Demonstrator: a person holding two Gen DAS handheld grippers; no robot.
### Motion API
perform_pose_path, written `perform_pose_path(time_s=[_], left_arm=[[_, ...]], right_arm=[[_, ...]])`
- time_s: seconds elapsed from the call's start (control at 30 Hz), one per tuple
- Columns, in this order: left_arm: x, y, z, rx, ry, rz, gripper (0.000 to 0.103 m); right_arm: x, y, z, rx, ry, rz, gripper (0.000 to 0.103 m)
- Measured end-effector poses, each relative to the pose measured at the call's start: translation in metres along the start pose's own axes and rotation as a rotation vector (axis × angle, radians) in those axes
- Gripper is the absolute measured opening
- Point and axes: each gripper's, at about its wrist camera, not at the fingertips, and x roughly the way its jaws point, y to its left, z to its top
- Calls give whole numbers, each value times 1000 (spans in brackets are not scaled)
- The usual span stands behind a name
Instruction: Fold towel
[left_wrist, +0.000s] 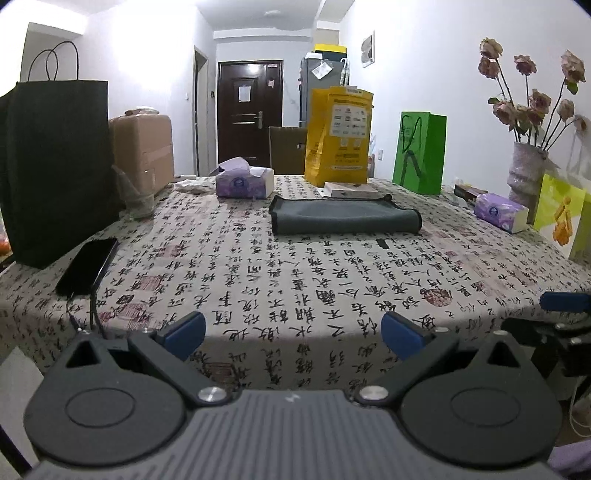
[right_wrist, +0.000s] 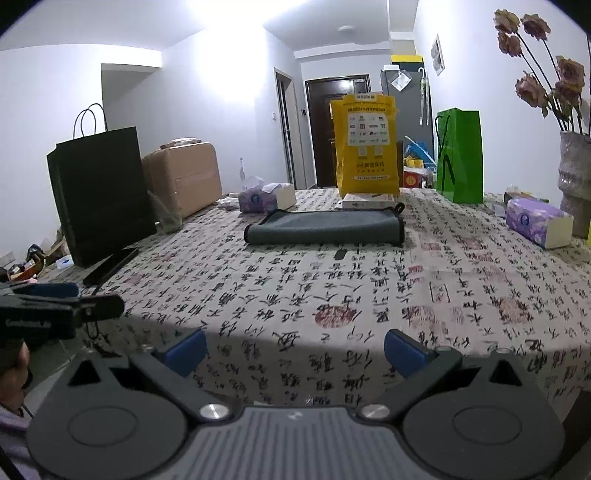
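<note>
A dark grey towel (left_wrist: 345, 219) lies folded in a flat strip on the calligraphy tablecloth (left_wrist: 295, 280), toward the far side of the table. It also shows in the right wrist view (right_wrist: 325, 228). My left gripper (left_wrist: 293, 332) is open and empty, hovering at the near table edge, well short of the towel. My right gripper (right_wrist: 293, 349) is open and empty too, at the near edge. The right gripper shows at the right edge of the left wrist view (left_wrist: 561, 314). The left gripper shows at the left edge of the right wrist view (right_wrist: 55, 306).
A black phone (left_wrist: 88, 266) with a cable and a black paper bag (left_wrist: 55, 166) sit at the left. Tissue packs (left_wrist: 245, 181) (left_wrist: 500, 212), a yellow bag (left_wrist: 340, 136), a green bag (left_wrist: 419, 151), a flat box (left_wrist: 351, 189) and a flower vase (left_wrist: 524, 173) ring the towel.
</note>
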Motion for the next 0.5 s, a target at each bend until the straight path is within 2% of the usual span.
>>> perform_pose_path(time_s=[0.5], left_arm=[[-4, 2, -3, -12, 8, 5, 103]], right_arm=[[-10, -2, -3, 47, -39, -3, 103]])
